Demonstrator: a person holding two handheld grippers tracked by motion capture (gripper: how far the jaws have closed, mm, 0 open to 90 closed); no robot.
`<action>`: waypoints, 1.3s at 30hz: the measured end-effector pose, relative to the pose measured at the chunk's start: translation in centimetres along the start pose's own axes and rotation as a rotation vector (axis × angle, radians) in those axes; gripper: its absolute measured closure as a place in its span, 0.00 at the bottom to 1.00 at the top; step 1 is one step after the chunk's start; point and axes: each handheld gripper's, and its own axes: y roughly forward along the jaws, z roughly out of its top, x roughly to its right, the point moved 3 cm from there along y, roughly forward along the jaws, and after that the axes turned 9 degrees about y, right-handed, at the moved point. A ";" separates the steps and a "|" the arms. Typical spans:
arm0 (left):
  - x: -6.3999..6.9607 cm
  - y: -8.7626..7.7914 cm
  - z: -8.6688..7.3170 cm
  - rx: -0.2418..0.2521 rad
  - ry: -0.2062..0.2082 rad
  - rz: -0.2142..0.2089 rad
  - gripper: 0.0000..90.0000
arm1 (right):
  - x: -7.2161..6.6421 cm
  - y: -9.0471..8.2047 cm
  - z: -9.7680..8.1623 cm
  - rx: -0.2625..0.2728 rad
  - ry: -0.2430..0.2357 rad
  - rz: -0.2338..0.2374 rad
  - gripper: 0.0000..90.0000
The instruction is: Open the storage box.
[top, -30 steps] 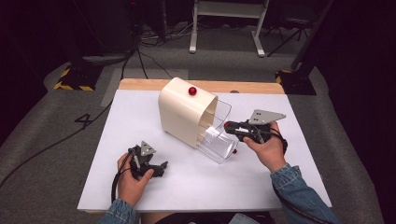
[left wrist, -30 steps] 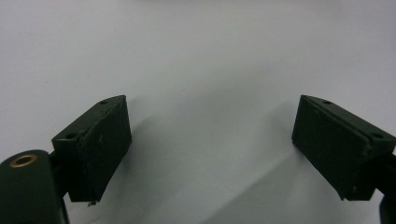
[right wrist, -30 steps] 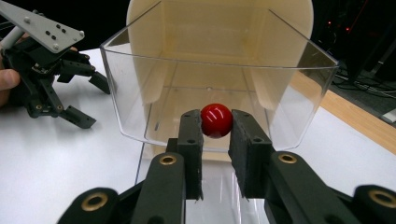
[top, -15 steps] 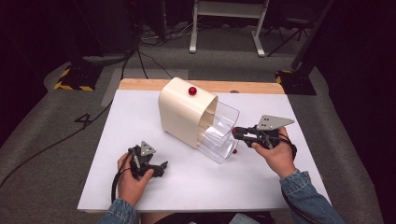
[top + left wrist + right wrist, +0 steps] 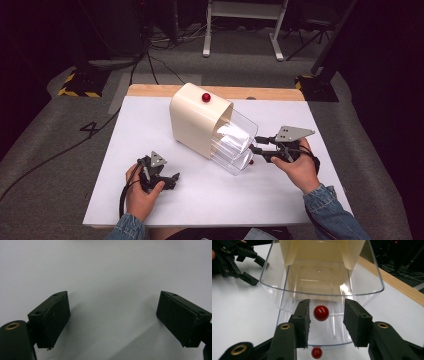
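My counter (image 5: 150, 130) fills mid-frame; the cream box (image 5: 192, 120) with its clear drawer (image 5: 235, 145) sits centre. My right gripper (image 5: 325, 315), jaws just opening, flanks the red knob (image 5: 321, 313) untouched. Left gripper (image 5: 157, 175) rests lower left, jaws spread.

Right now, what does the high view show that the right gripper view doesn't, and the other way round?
High view: the whole cream cabinet with its top knob, and the grey floor around. Right gripper view: up close, the right gripper, whose jaws have just been opening, flanks a red drawer knob without touching it; a second knob sits lower. Shared: the clear drawer, the white table and the left gripper.
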 end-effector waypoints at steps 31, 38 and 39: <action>0.0 0.0 0.0 0.003 -0.007 -0.001 0.13 | 3.1 -10.2 -7.2 -0.011 0.143 -0.120 0.45; 0.0 0.0 0.0 0.001 -0.003 -0.002 0.13 | 4.1 -11.7 -9.8 -0.056 0.225 -0.150 0.43; 0.0 0.0 0.0 0.001 -0.003 -0.002 0.13 | 4.3 -11.8 -10.3 -0.076 0.240 -0.152 0.41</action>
